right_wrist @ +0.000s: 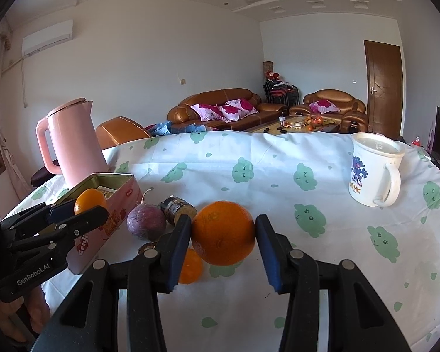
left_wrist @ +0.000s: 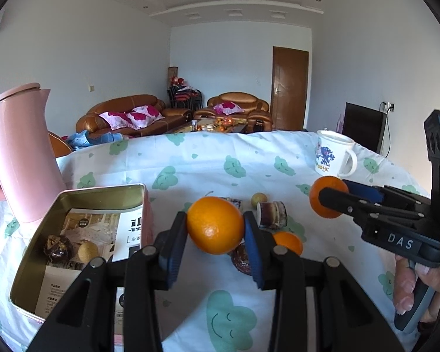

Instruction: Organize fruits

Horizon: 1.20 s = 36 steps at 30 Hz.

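Oranges fill both claws. In the left wrist view, the left gripper (left_wrist: pixel 215 228) at lower centre is clenched on an orange (left_wrist: pixel 215 225), its blue pads pressing either side, and that fruit hides much of what lies behind it: a dark wrinkled fruit (left_wrist: pixel 241 259) shows only as a sliver beside the right pad, and a smaller orange (left_wrist: pixel 289 242) is half cut off by the same finger. A cut brown stalk piece (left_wrist: pixel 271 214) and a small yellowish fruit (left_wrist: pixel 259 200) lie just behind on the cloud-print tablecloth (left_wrist: pixel 249 161). At lower left the open tin box (left_wrist: pixel 73 199) holds printed leaflets, a dark wrinkled fruit (left_wrist: pixel 58 249) and a pale round fruit (left_wrist: pixel 88 250); its near corner runs under the gripper arm. At right the right gripper (left_wrist: pixel 330 202) grips a second orange (left_wrist: pixel 327 196), a hand (left_wrist: pixel 407 287) partly visible on its handle. In the right wrist view, the right gripper (right_wrist: pixel 223 234) at lower centre grasps its orange (right_wrist: pixel 223 233) above the cloth; a small orange (right_wrist: pixel 190 267) is half hidden behind the left pad, and a purple round fruit (right_wrist: pixel 146 223) sits beside a stalk piece (right_wrist: pixel 177 206). At left the left gripper (right_wrist: pixel 82 208) holds its orange (right_wrist: pixel 89 201) in front of the tin's (right_wrist: pixel 111 223) opening, whose contents are mostly hidden. A lidded white mug (right_wrist: pixel 372 170) stands at right.
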{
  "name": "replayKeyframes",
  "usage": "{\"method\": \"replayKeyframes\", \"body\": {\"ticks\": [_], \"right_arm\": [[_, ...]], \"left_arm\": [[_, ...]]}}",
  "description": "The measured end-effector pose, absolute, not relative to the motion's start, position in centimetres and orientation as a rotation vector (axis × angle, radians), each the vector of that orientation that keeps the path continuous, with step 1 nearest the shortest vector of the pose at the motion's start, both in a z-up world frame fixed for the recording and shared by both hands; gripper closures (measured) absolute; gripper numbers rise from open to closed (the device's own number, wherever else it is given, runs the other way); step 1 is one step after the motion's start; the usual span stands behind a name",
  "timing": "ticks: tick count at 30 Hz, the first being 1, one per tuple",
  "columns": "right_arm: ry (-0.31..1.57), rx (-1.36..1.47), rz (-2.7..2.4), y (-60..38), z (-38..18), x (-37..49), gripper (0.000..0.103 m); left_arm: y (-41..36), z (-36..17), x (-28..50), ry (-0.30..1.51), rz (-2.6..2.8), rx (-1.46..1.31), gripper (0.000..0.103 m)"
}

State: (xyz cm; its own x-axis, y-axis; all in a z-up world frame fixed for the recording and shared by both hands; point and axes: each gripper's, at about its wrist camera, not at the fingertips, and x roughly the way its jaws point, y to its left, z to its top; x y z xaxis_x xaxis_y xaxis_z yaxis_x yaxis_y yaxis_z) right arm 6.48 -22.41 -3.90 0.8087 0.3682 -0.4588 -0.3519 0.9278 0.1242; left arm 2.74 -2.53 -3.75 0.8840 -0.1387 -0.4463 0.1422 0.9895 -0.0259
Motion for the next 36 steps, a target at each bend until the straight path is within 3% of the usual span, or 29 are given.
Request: {"method": "replayKeyframes", "body": {"ticks": [36], "right_arm": [[0.335, 0.011, 0.394, -22.7, -2.8, 2.8, 0.056]], "left_arm": [[-2.6, -3.0, 1.0, 0.370, -0.131, 0.028, 0.064]]}}
